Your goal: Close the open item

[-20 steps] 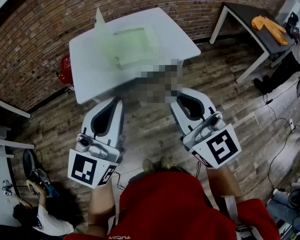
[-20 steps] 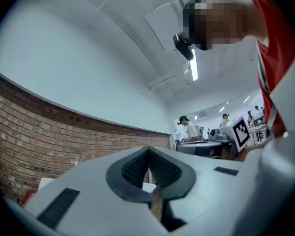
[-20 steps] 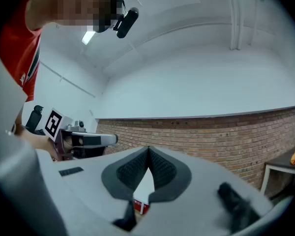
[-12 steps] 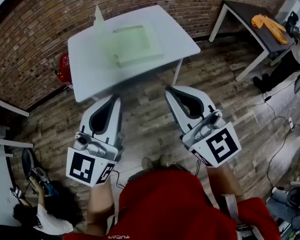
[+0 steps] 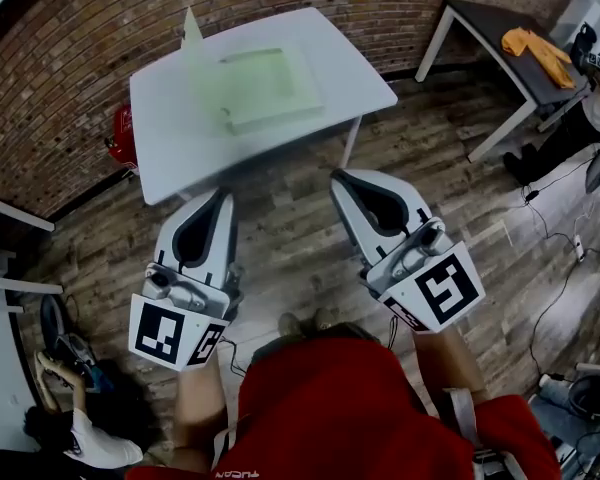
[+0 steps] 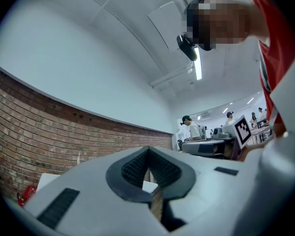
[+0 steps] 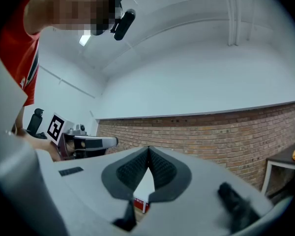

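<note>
A pale green flat case (image 5: 265,88) lies open on the white table (image 5: 170,163), its lid (image 5: 192,30) standing upright at the far left edge. My left gripper (image 5: 220,194) hovers over the wooden floor just short of the table's near edge, jaws shut with nothing between them. My right gripper (image 5: 337,176) is held level with it near the table's right leg, also shut and holding nothing. In the left gripper view the left gripper's closed tips (image 6: 148,149) point at the brick wall. In the right gripper view the right gripper's tips (image 7: 148,148) meet likewise.
A dark-topped table (image 5: 495,23) with an orange cloth (image 5: 540,56) stands at the right. A red extinguisher (image 5: 122,133) sits by the brick wall behind the white table. A white frame (image 5: 5,258) is at the left, a seated person (image 5: 80,438) at lower left, and cables (image 5: 565,268) on the floor.
The left gripper has drawn slightly back toward the person and to the left. The right gripper has barely moved. Both stay shut.
</note>
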A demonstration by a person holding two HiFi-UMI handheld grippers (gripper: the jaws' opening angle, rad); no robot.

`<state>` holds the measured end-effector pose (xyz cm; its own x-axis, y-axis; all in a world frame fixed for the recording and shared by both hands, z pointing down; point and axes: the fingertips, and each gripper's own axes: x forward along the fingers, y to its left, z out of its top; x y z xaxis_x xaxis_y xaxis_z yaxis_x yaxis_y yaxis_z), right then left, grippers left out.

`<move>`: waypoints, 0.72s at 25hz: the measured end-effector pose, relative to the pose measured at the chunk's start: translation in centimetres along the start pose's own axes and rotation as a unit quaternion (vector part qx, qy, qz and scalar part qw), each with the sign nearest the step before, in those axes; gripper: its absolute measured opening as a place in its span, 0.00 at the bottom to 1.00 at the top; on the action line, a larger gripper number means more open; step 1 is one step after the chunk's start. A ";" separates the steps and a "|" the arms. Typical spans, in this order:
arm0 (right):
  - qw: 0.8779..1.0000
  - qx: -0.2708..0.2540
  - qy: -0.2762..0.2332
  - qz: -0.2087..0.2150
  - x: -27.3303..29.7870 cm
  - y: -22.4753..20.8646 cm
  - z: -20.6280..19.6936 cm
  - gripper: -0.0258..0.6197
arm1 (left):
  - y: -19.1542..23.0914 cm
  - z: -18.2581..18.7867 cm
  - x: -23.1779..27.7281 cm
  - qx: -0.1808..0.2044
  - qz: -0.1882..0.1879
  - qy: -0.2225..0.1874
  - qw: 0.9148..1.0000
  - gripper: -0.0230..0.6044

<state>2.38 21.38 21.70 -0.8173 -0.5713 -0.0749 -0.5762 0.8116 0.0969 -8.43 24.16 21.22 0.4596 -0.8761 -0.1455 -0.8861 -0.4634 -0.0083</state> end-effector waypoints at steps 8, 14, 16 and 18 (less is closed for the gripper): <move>1.000 0.011 -0.008 0.005 -0.9 -2.7 -0.7 0.09 | -0.8 -0.8 1.7 0.008 0.015 0.005 1.000 0.06; 1.000 0.011 -0.013 0.011 -1.1 -4.6 -1.0 0.09 | -1.1 -1.1 3.2 0.018 0.024 0.010 1.000 0.06; 1.000 0.011 -0.015 0.012 -1.3 -5.2 -1.1 0.09 | -1.3 -1.1 3.7 0.022 0.025 0.010 0.999 0.06; 1.000 0.010 -0.017 0.012 -1.5 -5.9 -1.0 0.09 | -1.6 -1.1 4.3 0.025 0.026 0.011 0.999 0.06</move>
<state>6.99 17.32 22.27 -0.8304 -0.5468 -0.1068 -0.5553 0.8278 0.0801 -5.02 21.01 21.68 0.4143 -0.9014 -0.1254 -0.9101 -0.4111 -0.0519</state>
